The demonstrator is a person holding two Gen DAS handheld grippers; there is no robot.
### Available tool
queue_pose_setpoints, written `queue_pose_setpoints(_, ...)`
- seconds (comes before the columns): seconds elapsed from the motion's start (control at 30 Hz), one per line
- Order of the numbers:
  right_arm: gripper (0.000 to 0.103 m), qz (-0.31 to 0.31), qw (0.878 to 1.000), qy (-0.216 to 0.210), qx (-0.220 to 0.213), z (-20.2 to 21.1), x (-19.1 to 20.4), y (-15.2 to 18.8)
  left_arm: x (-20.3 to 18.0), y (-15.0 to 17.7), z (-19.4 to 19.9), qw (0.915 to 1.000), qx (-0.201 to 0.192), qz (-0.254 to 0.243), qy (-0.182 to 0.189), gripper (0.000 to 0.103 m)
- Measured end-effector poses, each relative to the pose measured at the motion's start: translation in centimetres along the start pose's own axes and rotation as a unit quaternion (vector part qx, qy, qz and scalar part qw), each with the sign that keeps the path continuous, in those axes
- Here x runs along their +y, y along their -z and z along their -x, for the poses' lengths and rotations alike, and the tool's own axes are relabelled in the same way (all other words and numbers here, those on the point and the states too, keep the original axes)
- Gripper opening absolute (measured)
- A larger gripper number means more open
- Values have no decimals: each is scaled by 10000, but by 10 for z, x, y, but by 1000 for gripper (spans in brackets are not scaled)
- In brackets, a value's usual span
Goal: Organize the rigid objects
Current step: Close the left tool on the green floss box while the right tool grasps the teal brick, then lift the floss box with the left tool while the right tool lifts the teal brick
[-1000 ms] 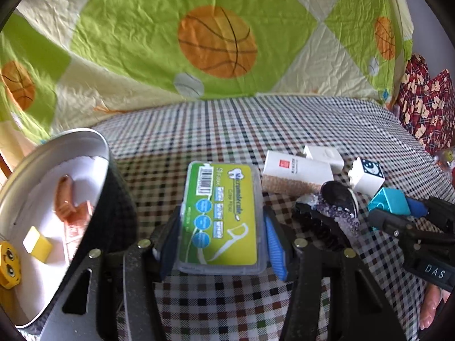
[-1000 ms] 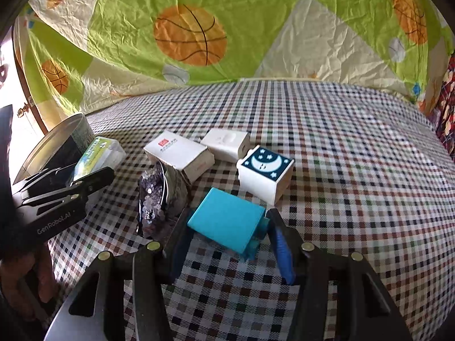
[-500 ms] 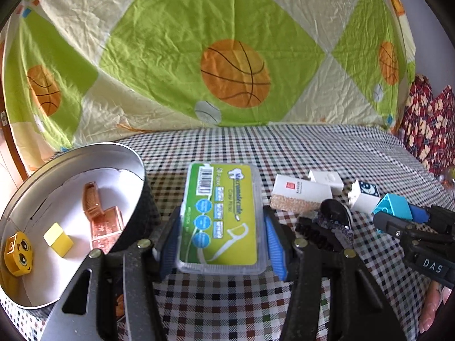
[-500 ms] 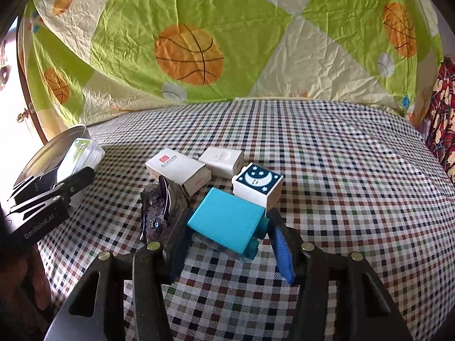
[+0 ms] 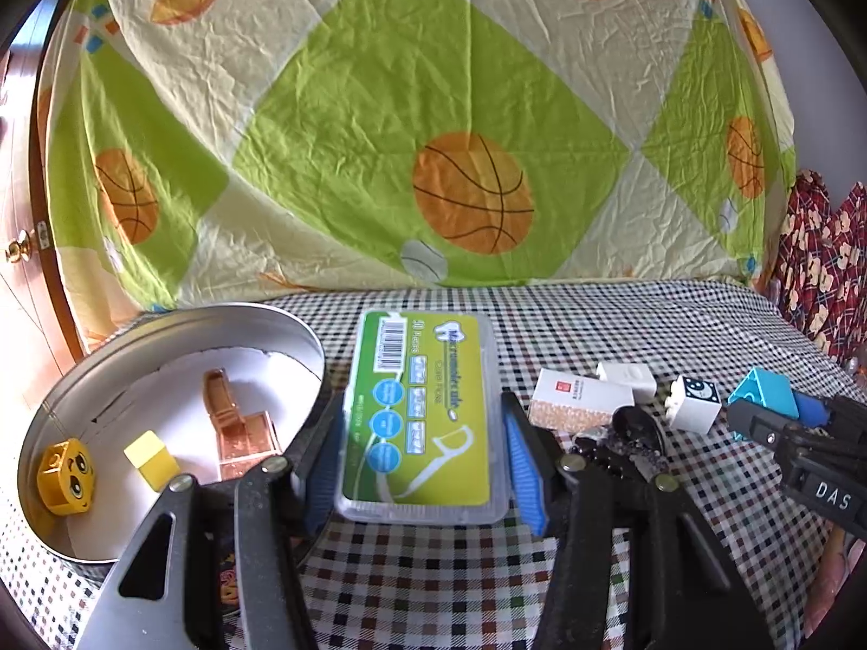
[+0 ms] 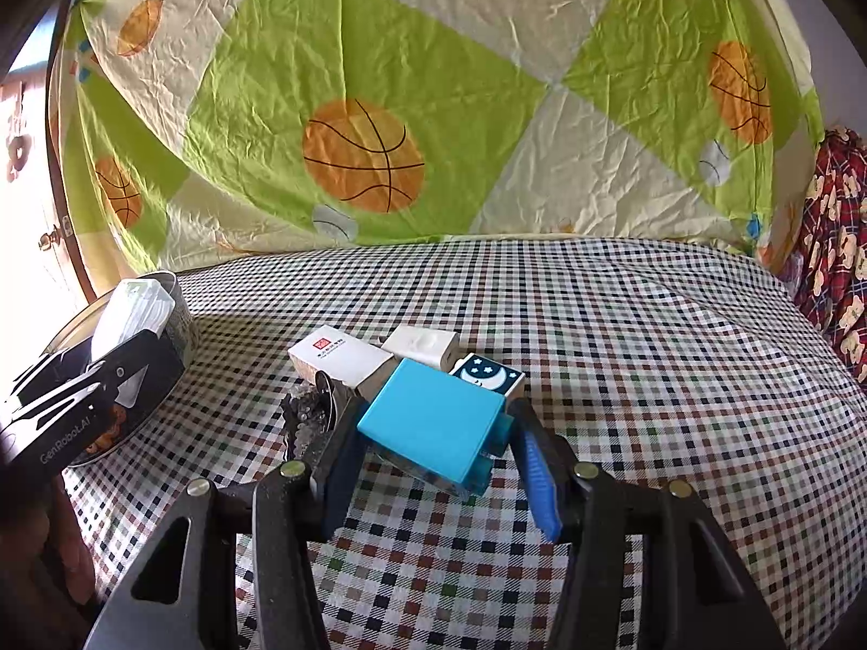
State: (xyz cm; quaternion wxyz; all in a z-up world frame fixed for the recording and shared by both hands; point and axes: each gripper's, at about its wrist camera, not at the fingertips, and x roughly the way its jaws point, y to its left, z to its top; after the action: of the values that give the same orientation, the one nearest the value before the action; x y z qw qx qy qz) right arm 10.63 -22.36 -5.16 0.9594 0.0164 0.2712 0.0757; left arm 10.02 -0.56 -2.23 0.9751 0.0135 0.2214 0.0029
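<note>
My left gripper point(image 5: 420, 449) is shut on a clear floss-pick box with a green label point(image 5: 422, 417) and holds it above the checked table, beside the round metal tin point(image 5: 295, 333). The tin holds a yellow face block point(image 5: 65, 476), a small yellow cube point(image 5: 150, 459) and a copper-coloured case point(image 5: 235, 422). My right gripper point(image 6: 433, 444) is shut on a turquoise block point(image 6: 431, 422) and holds it above the table. The left gripper also shows in the right wrist view point(image 6: 81, 401), by the tin point(image 6: 179, 319).
On the checked cloth lie a white box with a red logo point(image 6: 338, 357), a white adapter point(image 6: 420, 346), a moon-print cube point(image 6: 487, 374) and a dark glittery object point(image 6: 311, 411). A basketball-print sheet point(image 6: 433, 108) hangs behind. Red patterned fabric point(image 6: 837, 260) is at right.
Both grippers have risen with their objects. The left one has tilted up and now sits nearer the tin's rim, showing more of the tin's inside.
</note>
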Motion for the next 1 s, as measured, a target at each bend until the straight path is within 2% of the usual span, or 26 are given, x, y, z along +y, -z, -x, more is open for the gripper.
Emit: queue_pose_setpoints(1.0, 55, 133, 9975, 222, -659, 24, 3, 4, 4, 1, 13, 9994, -311, 126, -58, 53)
